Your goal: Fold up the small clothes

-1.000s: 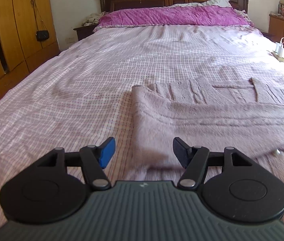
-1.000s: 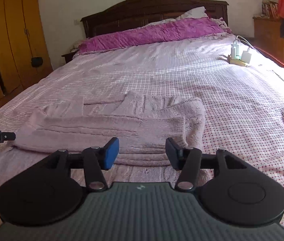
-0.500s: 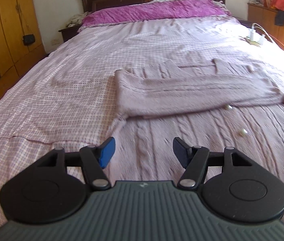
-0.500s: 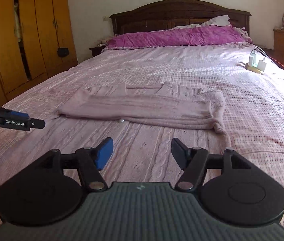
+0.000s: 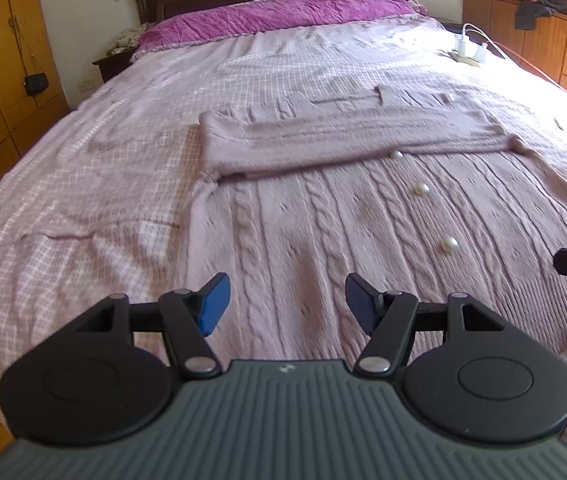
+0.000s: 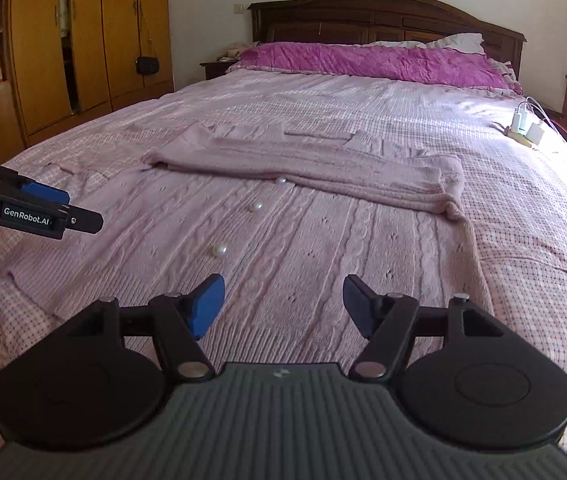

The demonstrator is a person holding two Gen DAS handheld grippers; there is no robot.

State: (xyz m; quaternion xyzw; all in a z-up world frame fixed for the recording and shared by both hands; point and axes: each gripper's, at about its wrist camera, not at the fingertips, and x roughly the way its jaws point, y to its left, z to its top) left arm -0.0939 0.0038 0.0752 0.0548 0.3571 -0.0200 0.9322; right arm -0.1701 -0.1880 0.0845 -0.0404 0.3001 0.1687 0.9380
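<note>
We see both claws wide open, holding nothing: left claw & right claw at frame bottom, over pink cardigan w/ top folded down on bed.

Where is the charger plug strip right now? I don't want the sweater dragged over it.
The plug strip lies at the bed's far right edge, beyond the pink sweater and short of the purple pillow, clear of the knit.

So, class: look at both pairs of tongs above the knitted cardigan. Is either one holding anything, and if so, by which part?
Nothing is held. The left tongs and right tongs both stand open above the pink cardigan, with no fabric between their pads.
</note>
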